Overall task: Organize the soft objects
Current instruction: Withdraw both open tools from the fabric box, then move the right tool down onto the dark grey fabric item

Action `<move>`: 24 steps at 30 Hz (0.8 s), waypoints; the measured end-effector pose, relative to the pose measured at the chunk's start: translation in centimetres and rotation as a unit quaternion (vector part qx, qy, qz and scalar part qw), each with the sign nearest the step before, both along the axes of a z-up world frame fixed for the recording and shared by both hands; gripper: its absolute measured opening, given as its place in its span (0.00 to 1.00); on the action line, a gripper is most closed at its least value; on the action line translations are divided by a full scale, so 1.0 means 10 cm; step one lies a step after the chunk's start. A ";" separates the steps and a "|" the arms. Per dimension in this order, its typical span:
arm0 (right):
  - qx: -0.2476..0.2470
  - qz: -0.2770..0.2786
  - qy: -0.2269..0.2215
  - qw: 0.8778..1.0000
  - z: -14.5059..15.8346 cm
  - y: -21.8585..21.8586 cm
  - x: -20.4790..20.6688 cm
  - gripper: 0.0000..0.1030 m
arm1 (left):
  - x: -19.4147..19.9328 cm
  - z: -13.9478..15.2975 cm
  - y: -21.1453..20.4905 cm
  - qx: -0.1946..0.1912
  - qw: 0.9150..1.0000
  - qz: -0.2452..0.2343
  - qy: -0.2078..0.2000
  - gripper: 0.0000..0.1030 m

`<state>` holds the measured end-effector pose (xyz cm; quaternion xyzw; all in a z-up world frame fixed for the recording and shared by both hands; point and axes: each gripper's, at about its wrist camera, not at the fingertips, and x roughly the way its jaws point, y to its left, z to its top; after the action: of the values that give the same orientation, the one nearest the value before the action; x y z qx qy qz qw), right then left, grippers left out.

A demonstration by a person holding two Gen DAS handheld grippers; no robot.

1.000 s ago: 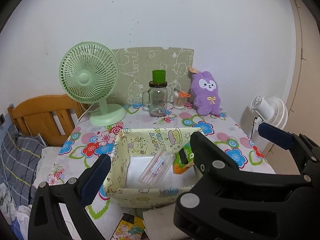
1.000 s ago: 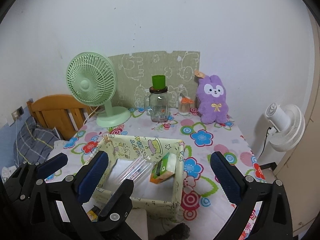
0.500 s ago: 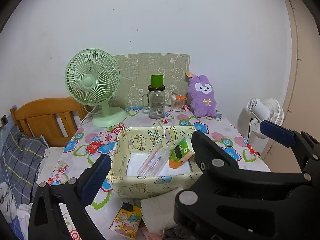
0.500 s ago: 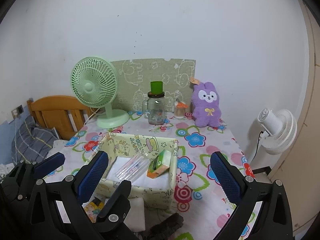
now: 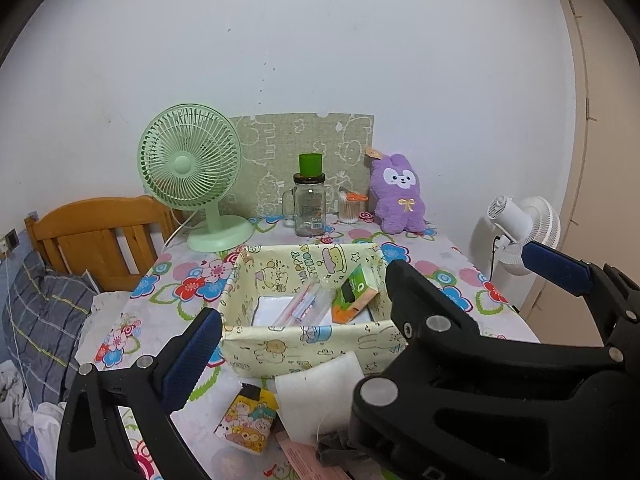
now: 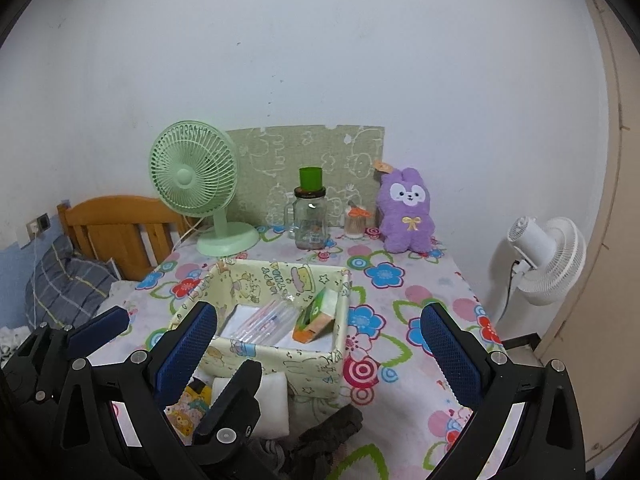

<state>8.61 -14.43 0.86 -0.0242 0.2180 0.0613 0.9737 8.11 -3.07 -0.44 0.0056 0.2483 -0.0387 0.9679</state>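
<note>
Soft items such as the white pad point(image 5: 320, 394) and dark cloth point(image 6: 330, 432) lie outside the fabric bin point(image 5: 304, 344), while the left gripper point(image 5: 360, 300) and right gripper point(image 6: 320, 344) hover empty, jaws apart.

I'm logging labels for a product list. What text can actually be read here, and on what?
"HAPPY": printed on the inner back wall of the yellow fabric bin; the word under it is blurred.
Glass jar label: too small.
Green tissue pack: no readable text.
Cartoon packet: pictures only.
</note>
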 end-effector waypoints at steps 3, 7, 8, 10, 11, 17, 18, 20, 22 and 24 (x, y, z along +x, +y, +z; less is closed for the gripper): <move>0.003 -0.001 0.000 1.000 -0.02 -0.01 -0.04 1.00 | -0.05 -0.01 -0.01 0.001 1.000 -0.001 0.000 1.00; 0.003 0.000 0.002 1.000 -0.04 -0.02 -0.09 1.00 | -0.10 -0.05 -0.02 -0.003 1.000 -0.001 0.003 1.00; 0.003 -0.001 0.004 1.000 -0.05 -0.02 -0.10 1.00 | -0.11 -0.06 -0.02 -0.004 1.000 -0.001 0.005 1.00; 0.003 -0.002 0.006 1.000 -0.08 -0.02 -0.12 1.00 | -0.14 -0.08 -0.02 -0.005 1.000 0.000 0.006 1.00; 0.002 -0.001 0.007 1.000 -0.09 -0.02 -0.13 1.00 | -0.15 -0.09 -0.03 -0.006 1.000 -0.001 0.007 1.00; 0.000 0.000 0.009 1.000 -0.16 -0.03 -0.17 1.00 | -0.21 -0.17 -0.04 -0.009 1.000 -0.006 0.006 0.98; -0.002 -0.002 0.010 1.000 -0.18 -0.02 -0.19 0.99 | -0.22 -0.19 -0.03 -0.010 1.000 -0.007 0.008 0.98; -0.004 -0.002 0.011 1.000 -0.20 -0.02 -0.21 0.99 | -0.23 -0.22 -0.03 -0.011 1.000 -0.008 0.012 0.98; -0.004 0.000 0.011 1.000 -0.23 -0.02 -0.24 0.98 | -0.25 -0.25 -0.03 -0.011 1.000 -0.005 0.012 0.98; -0.005 0.002 0.011 1.000 -0.27 -0.01 -0.26 0.97 | -0.27 -0.28 -0.03 -0.008 1.000 -0.003 0.012 0.96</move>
<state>6.02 -14.56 -1.82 -0.0290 0.2293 0.0623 0.9709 5.45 -3.40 -3.24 -0.0019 0.2600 -0.0437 0.9646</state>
